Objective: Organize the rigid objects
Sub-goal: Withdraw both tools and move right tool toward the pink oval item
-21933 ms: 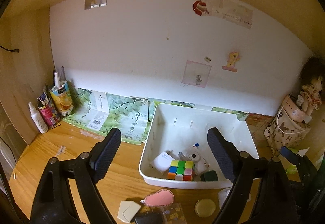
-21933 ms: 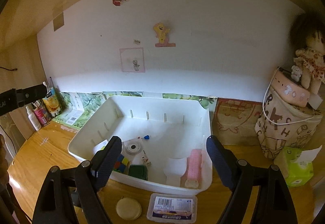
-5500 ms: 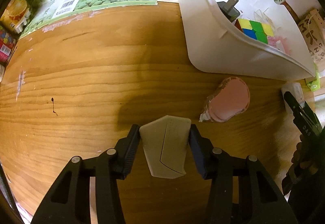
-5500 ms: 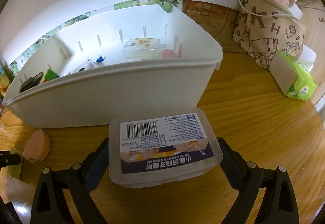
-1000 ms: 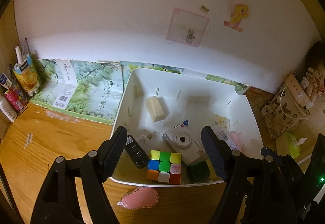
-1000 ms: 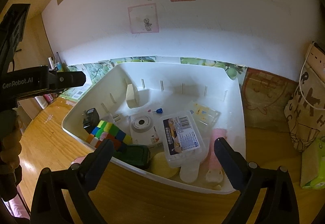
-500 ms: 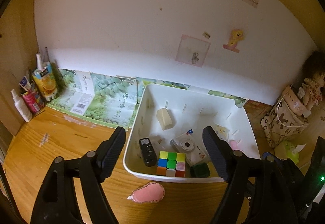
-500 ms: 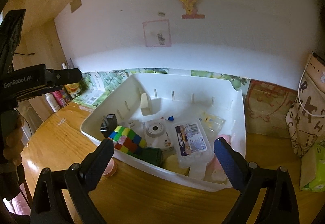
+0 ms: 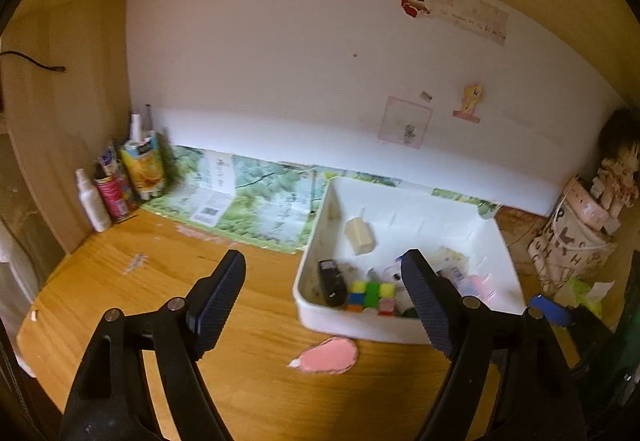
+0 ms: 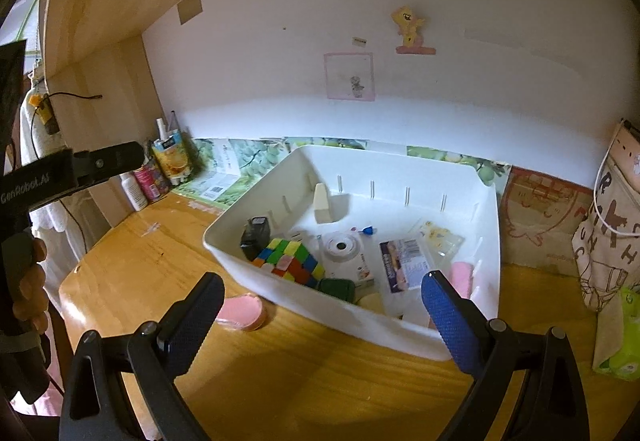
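Both grippers are wide open, holding nothing. Last stray: the pink case (image 9: 326,355) on the desk, lying crosswise at 12 o'clock off the left gripper (image 9: 324,299), nearer it than the right gripper (image 10: 322,317). Bin (image 9: 360,325) just beyond.

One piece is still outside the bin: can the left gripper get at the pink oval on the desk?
Probably yes: the pink oval lies on bare wood before the white bin, and the left gripper has open, empty jaws.

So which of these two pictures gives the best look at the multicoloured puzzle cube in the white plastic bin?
The right wrist view: the multicoloured puzzle cube shows its top and two sides, unobstructed. In the left wrist view, the cube is smaller, blurred, and half hidden behind the white plastic bin's front wall.
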Demonstrator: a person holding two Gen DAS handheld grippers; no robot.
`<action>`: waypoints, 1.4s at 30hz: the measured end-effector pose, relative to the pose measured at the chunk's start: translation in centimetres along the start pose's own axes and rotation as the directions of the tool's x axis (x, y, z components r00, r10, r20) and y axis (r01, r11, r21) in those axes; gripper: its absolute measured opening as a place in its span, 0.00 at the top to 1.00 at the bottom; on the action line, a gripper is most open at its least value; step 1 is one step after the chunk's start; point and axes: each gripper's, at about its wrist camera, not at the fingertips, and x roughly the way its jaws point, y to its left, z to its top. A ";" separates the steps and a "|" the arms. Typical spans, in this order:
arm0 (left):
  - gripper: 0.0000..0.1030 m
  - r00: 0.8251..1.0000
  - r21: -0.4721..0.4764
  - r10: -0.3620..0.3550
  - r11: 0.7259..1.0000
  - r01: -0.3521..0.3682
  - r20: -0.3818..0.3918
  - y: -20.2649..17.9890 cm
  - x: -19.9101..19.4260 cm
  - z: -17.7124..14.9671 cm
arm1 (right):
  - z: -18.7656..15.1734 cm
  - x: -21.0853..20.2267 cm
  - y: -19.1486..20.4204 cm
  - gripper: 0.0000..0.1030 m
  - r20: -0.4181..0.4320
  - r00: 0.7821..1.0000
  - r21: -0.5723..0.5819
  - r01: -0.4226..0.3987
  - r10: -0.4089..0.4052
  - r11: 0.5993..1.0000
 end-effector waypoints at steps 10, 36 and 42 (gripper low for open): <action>0.20 0.994 -0.037 0.066 0.997 -0.070 -0.089 1.6 -1.1 -3.4 | -2.5 0.3 0.6 0.04 -0.059 0.997 0.053 -0.056 0.059 0.997; 0.20 0.961 -0.008 0.118 0.992 -0.124 -0.252 3.8 -0.3 -7.0 | -6.7 4.2 1.3 0.04 -0.248 0.958 0.242 -0.086 0.148 0.966; 0.20 0.948 0.054 0.138 0.990 -0.128 -0.288 4.6 0.5 -7.0 | -6.8 5.5 2.6 0.03 -0.276 0.950 0.276 -0.068 0.147 0.959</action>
